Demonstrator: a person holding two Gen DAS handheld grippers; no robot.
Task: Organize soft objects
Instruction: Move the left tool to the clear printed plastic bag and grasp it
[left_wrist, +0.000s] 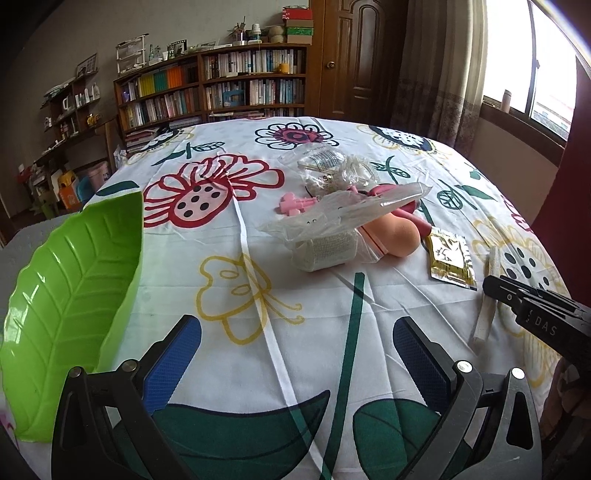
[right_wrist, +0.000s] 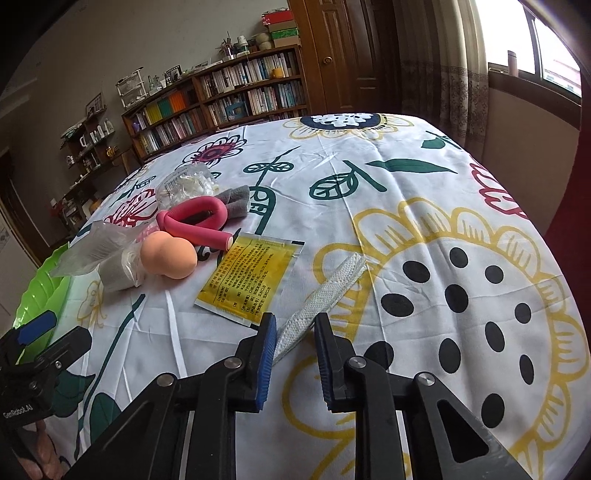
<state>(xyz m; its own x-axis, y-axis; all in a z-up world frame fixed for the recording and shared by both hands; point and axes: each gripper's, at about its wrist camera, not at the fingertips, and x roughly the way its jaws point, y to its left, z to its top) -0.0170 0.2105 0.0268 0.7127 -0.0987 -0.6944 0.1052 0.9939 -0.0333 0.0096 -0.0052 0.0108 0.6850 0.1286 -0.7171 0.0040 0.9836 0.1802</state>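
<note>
A white mesh strip (right_wrist: 332, 291) lies on the flowered cloth, and its near end runs between the fingers of my right gripper (right_wrist: 295, 334), which is open and straddles it. In the left wrist view that strip (left_wrist: 487, 310) lies under the right gripper (left_wrist: 496, 291). A peach sponge (right_wrist: 168, 254), a pink foam curler (right_wrist: 199, 218), grey foam pieces (right_wrist: 234, 201) and a bagged bandage roll (left_wrist: 325, 253) form a pile mid-table. My left gripper (left_wrist: 299, 336) hovers open over bare cloth, beside the green leaf tray (left_wrist: 74, 295).
A yellow sachet (right_wrist: 251, 277) lies flat between the pile and the strip. Crumpled clear bags (left_wrist: 332, 166) sit behind the pile, with a small pink piece (left_wrist: 295, 203) beside them. The table edge (right_wrist: 546, 236) drops off at right. Bookshelves and a door stand beyond.
</note>
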